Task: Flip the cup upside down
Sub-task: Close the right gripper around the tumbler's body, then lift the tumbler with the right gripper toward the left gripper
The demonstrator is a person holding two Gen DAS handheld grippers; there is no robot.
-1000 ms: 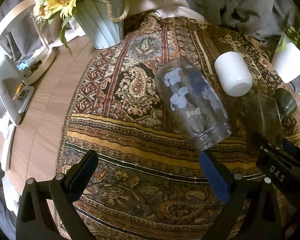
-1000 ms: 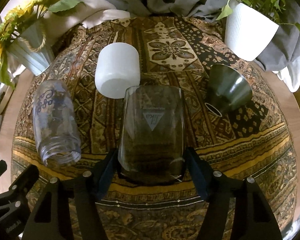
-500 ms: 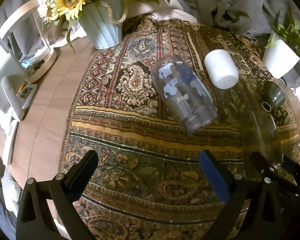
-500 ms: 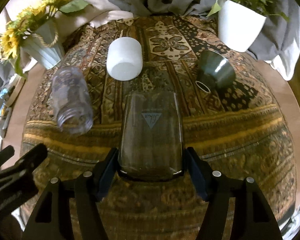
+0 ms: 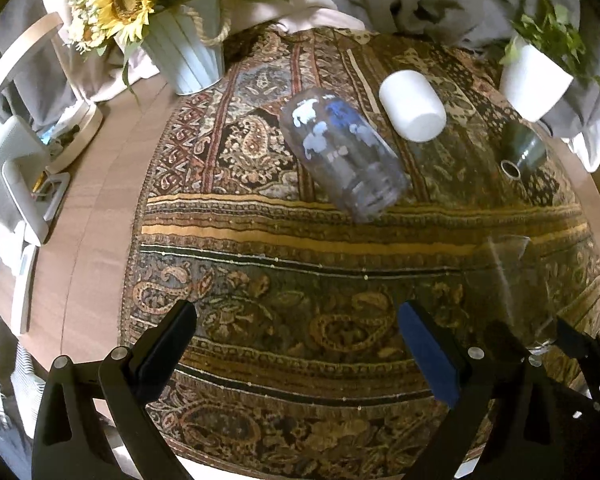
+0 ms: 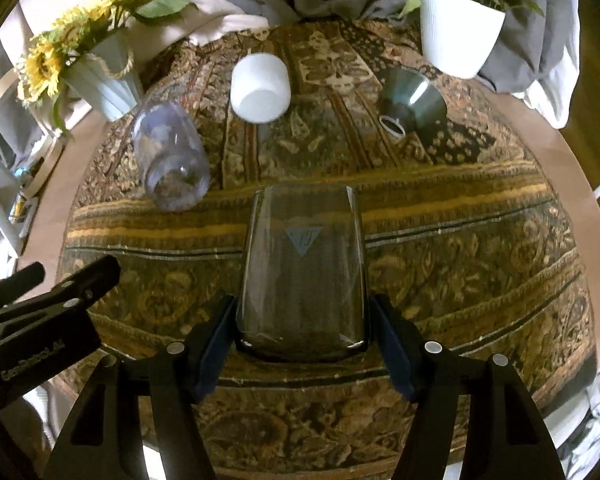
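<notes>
My right gripper [image 6: 303,330] is shut on a smoky clear glass cup [image 6: 304,268] and holds it above the patterned cloth, base toward the camera, rim pointing away. The same cup shows faintly at the right edge of the left wrist view [image 5: 520,288]. My left gripper [image 5: 296,332] is open and empty over the near part of the cloth; it also shows at the left of the right wrist view [image 6: 52,296].
A clear flowered jar [image 5: 340,156] lies on its side. A white cup [image 5: 412,106] and a dark green cup [image 5: 524,148] lie beyond it. A sunflower vase [image 5: 188,52] and a white plant pot [image 5: 534,80] stand at the back. The patterned cloth [image 5: 260,272] covers a round wooden table.
Both grippers have pulled back and up from the table. The right gripper has lifted the glass cup off the cloth. The left gripper stays open.
</notes>
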